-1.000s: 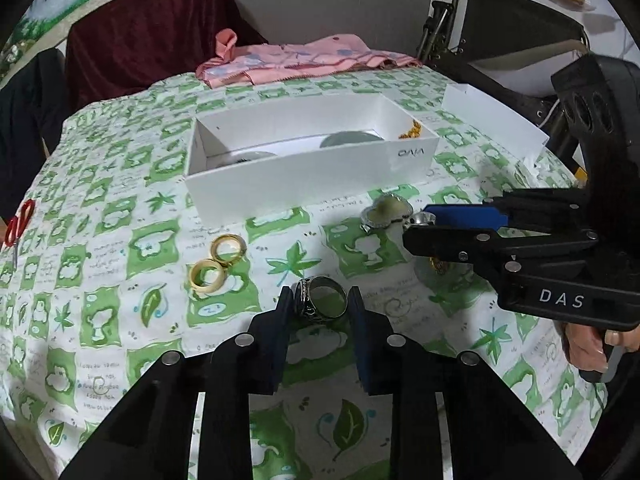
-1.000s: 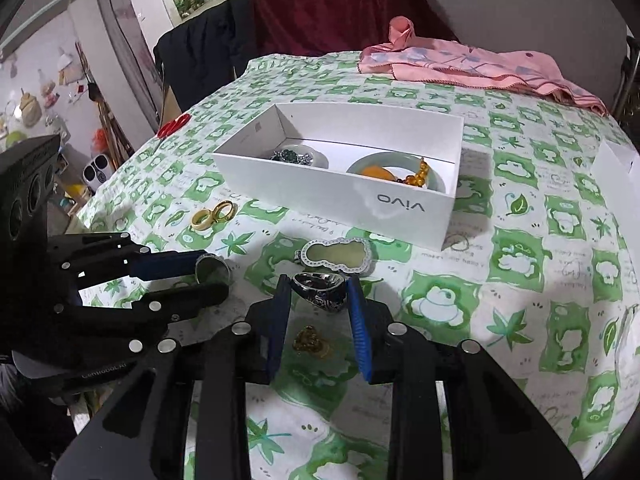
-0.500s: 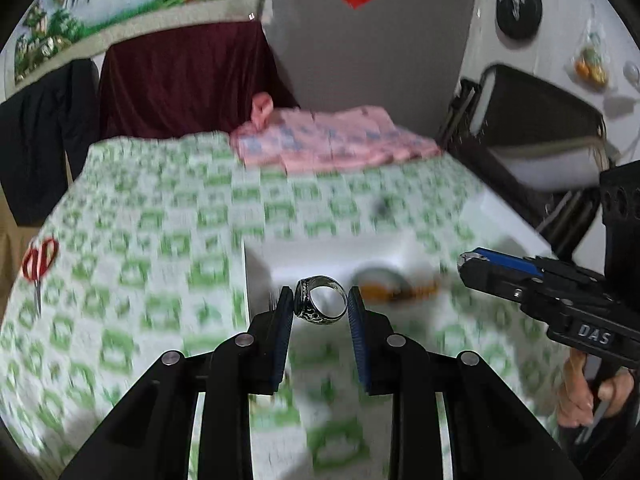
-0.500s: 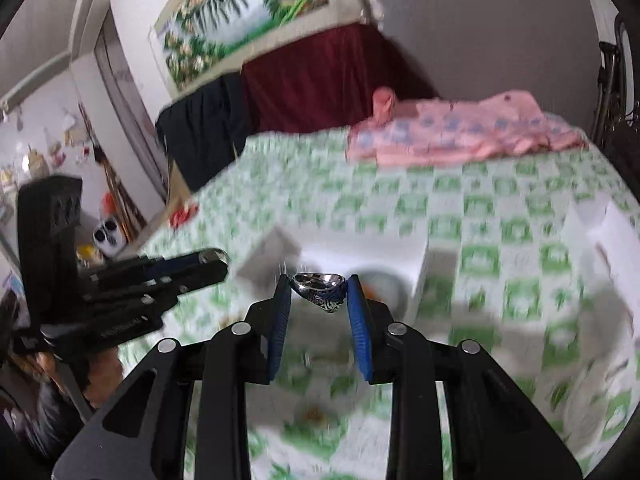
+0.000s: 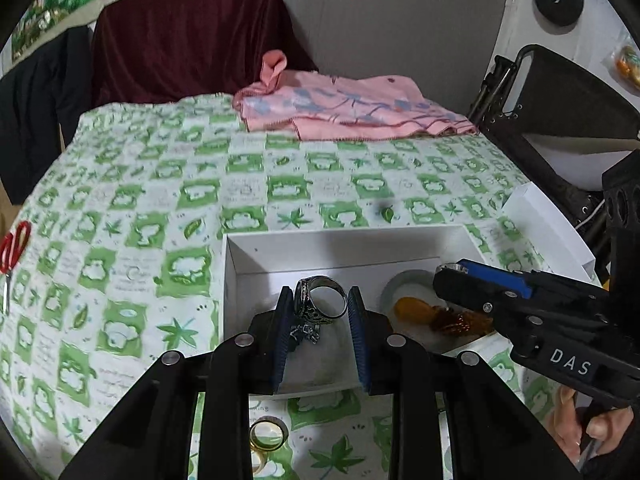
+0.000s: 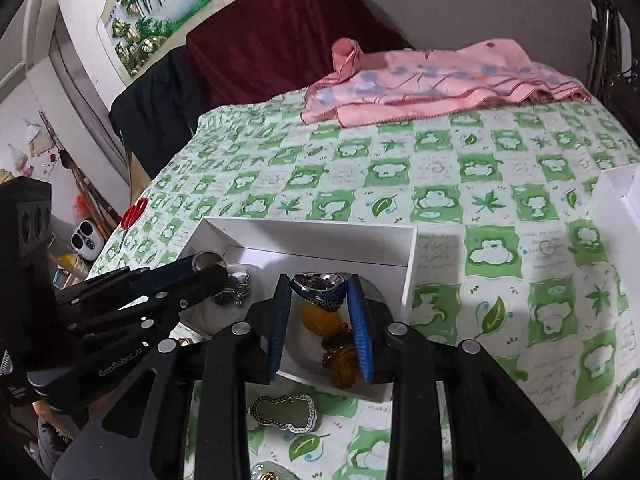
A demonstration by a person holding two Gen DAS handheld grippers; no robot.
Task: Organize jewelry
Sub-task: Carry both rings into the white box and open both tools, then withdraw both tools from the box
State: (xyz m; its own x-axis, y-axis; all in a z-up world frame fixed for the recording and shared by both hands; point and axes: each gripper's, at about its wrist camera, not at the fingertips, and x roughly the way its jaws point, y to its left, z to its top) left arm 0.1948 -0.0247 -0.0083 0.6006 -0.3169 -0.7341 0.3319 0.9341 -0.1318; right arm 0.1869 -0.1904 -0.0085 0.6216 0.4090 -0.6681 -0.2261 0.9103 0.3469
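Both grippers hang over the open white box [image 5: 344,246] on the green-and-white checked tablecloth [image 5: 132,240]; each is clamped on 1 ring. The left gripper [image 5: 320,308] pinches a dark ornate silver ring [image 5: 320,300] between its blue pads, the band standing on edge above the box's left half, where a tangled silver chain piece [image 5: 305,333] lies just below it. The right gripper [image 6: 319,296] grips a silver ring with a blue patterned face [image 6: 319,290] above the box's right half, over a pale bangle [image 5: 404,280] that rings an amber stone [image 6: 314,316] and amber beads [image 6: 340,360].

In the right view a gourd-shaped pendant with a sparkling rim [image 6: 283,411] lies on the cloth just in front of the box; in the left view 2 gold rings [image 5: 267,436] lie there, half hidden by the gripper's frame. A pink cloth [image 5: 344,106] sits at the far edge, red scissors [image 5: 12,256] at the left, and the white box lid [image 5: 548,224] to the right.
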